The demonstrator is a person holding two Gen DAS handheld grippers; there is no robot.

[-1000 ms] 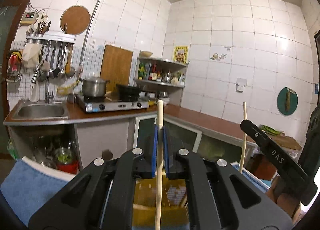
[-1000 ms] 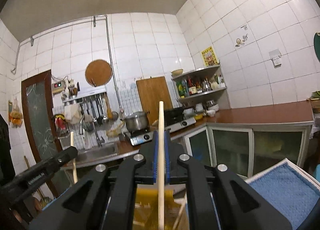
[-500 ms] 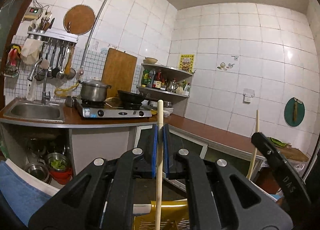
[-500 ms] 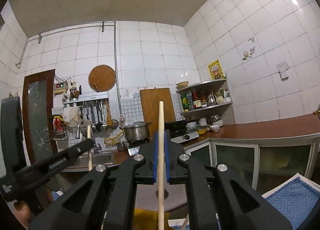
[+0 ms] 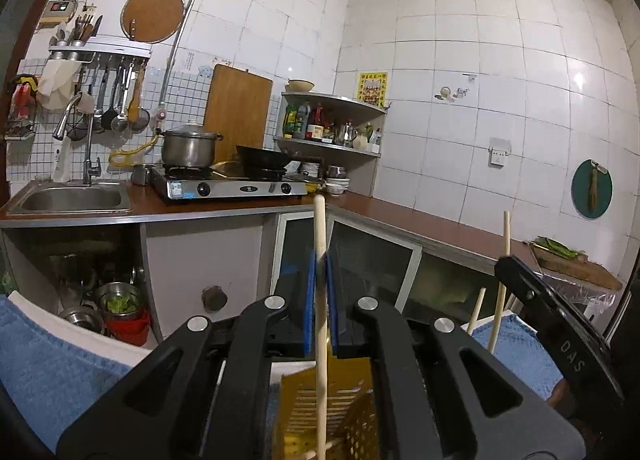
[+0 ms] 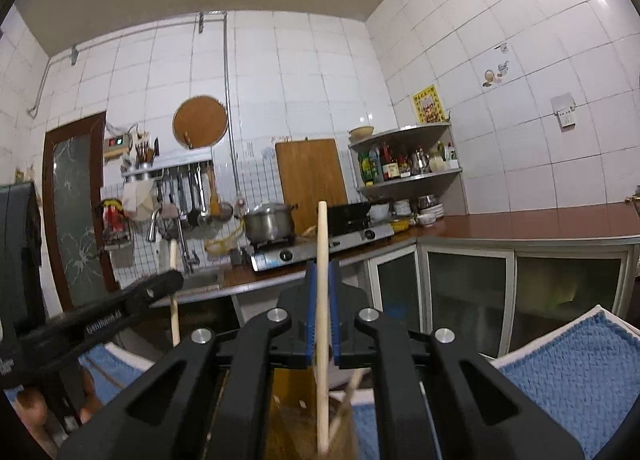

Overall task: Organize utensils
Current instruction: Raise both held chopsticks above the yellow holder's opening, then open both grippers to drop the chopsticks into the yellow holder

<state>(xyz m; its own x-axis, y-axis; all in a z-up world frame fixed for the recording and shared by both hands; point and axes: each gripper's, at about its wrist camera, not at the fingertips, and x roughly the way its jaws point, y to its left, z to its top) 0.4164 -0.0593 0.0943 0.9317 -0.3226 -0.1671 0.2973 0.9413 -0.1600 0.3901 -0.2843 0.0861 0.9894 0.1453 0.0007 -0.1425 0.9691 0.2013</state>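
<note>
black right claw (image 5: 505, 268) marked "das", wooden chopstick (image 5: 320, 292) clamped in left claw (image 5: 320, 272)

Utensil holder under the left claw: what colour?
Yellow, with slotted walls; the holder shows best in the left wrist view.

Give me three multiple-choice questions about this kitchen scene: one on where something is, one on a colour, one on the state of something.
1. Where is the steel pot?
A. in the sink
B. on the stove
C. on the corner shelf

2. What colour is the slotted holder below the left tool?
A. yellow
B. red
C. white

3. What is the right tool doing?
A. hanging open
B. clamping a spoon
C. clamping a wooden stick

Answers:
1 B, it sits on the stove burner.
2 A, its perforated walls are yellow.
3 C, the blue pads pinch the upright stick.
</note>
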